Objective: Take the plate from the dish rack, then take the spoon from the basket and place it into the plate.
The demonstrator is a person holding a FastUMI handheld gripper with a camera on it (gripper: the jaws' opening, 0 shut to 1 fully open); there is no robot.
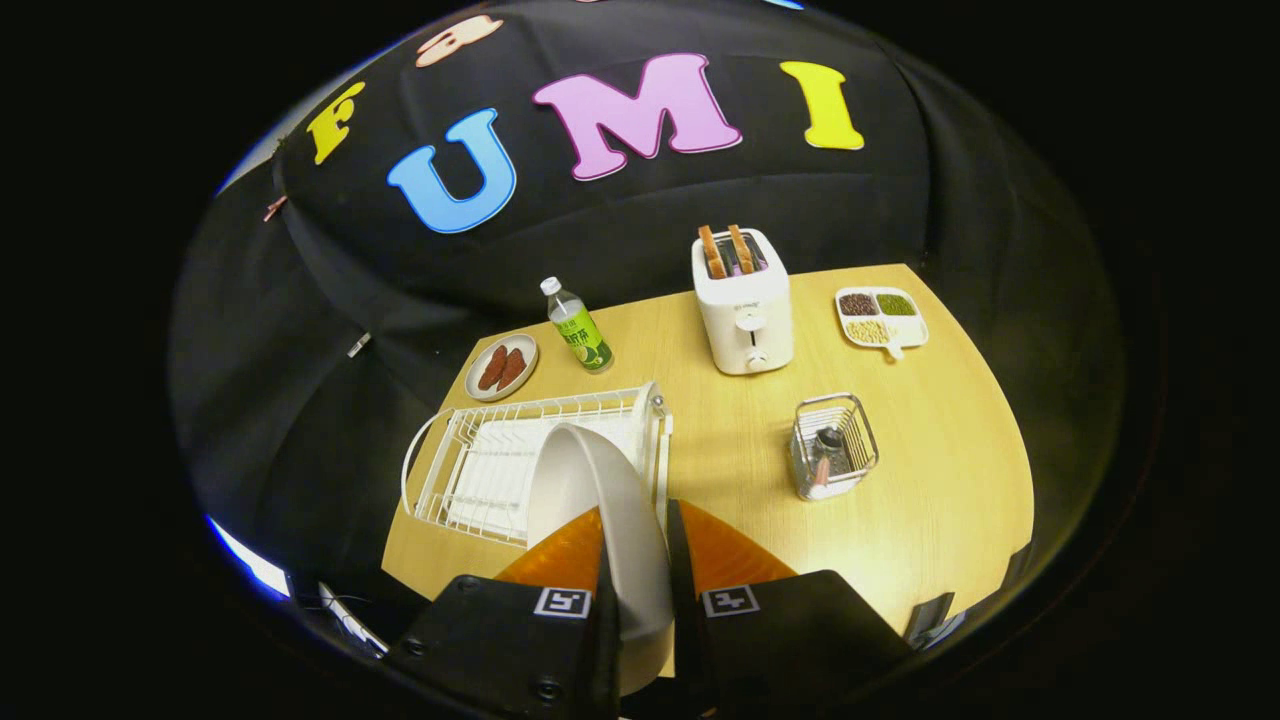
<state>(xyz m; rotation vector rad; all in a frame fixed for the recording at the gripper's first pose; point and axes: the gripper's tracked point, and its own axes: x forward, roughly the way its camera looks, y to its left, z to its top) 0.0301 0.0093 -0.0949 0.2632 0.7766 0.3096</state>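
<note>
The plate [590,480], white and held on edge, sits clamped between the gripper [638,560]'s two orange fingers above the wire dish rack [460,470], while the spoon [822,470] stands in its basket [835,445] nearby on the wooden table [950,450].

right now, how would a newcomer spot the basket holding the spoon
Start at the white toaster at the table's far edge, then come nearer. The basket stands alone there, right of the dish rack and beyond the gripper shut on the plate. It's a small upright wire cage.
</note>
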